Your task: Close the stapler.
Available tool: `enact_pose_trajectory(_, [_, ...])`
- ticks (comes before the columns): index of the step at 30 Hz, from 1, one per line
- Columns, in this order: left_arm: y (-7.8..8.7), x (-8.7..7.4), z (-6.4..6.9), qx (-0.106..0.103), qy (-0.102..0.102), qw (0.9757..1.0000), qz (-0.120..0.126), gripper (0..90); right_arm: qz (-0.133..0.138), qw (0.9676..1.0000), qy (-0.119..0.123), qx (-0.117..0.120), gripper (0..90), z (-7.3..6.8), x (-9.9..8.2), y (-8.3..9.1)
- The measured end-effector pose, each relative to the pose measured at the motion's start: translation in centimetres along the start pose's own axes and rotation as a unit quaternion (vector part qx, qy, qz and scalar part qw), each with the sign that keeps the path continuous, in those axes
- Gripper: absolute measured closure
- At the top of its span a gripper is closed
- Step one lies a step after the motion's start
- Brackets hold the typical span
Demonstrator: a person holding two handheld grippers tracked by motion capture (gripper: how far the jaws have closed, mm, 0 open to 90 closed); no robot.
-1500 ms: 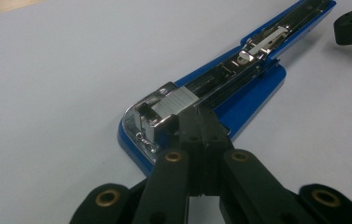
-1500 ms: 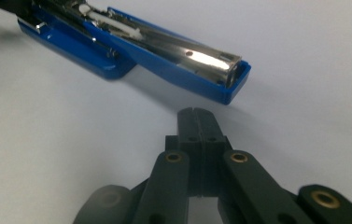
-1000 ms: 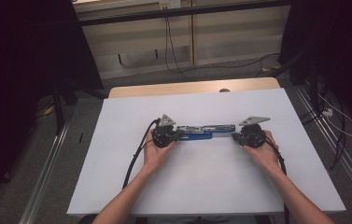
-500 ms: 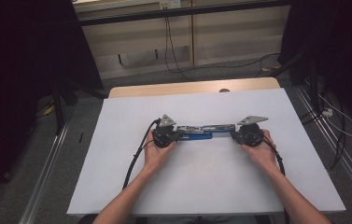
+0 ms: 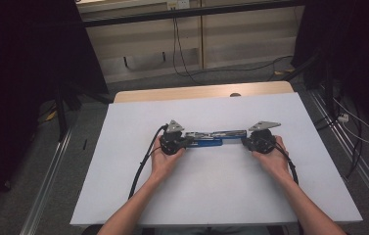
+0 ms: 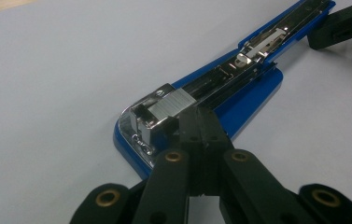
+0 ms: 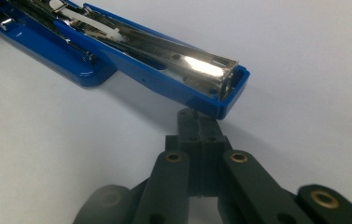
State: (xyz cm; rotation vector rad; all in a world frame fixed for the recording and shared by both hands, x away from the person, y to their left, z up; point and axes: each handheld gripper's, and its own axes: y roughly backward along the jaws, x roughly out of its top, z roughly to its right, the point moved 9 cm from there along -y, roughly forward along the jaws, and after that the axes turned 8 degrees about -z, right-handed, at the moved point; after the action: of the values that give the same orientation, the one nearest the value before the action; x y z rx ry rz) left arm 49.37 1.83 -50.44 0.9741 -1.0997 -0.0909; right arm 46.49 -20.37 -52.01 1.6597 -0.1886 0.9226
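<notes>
A blue stapler [image 5: 210, 139] lies swung open flat across the middle of the white table, its metal staple channel facing up. My left gripper [image 5: 186, 141] is shut, its tips against the stapler's left end. In the left gripper view the shut jaws [image 6: 199, 120] touch the silver staple block [image 6: 171, 103] at the metal head of the stapler [image 6: 250, 91]. My right gripper [image 5: 244, 140] is shut too, at the stapler's right end. In the right gripper view its tips [image 7: 197, 120] sit just below the blue end of the open arm [image 7: 220, 100]. Nothing is held between either pair of jaws.
The white sheet [image 5: 221, 196] covers a wooden table whose far edge [image 5: 196, 93] shows bare. A black cable [image 5: 143, 164] trails from the left gripper toward the near edge. Metal rails [image 5: 50, 191] run along the floor on both sides, with cables on the floor behind.
</notes>
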Motion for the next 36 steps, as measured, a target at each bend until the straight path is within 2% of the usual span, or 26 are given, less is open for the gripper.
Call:
enact_pose_trajectory(20, [0.01, 0.00, -0.04, -0.001, 0.000, 1.0000, 0.000, 90.0, 0.012, 0.9999, -0.006, 0.001, 90.0, -0.07, 0.33, 0.12])
enact_pose_trajectory(24, [0.00, 0.01, 0.00, -0.002, 0.001, 1.0000, 0.000, 90.0, 0.014, 0.9999, -0.001, 0.000, 90.0, -0.13, 0.42, 0.11])
enact_pose_trajectory(36, [-0.06, 0.04, 0.05, -0.003, 0.000, 1.0000, 0.002, 90.0, 0.034, 0.9994, -0.005, 0.007, 90.0, -0.26, 0.94, 0.27])
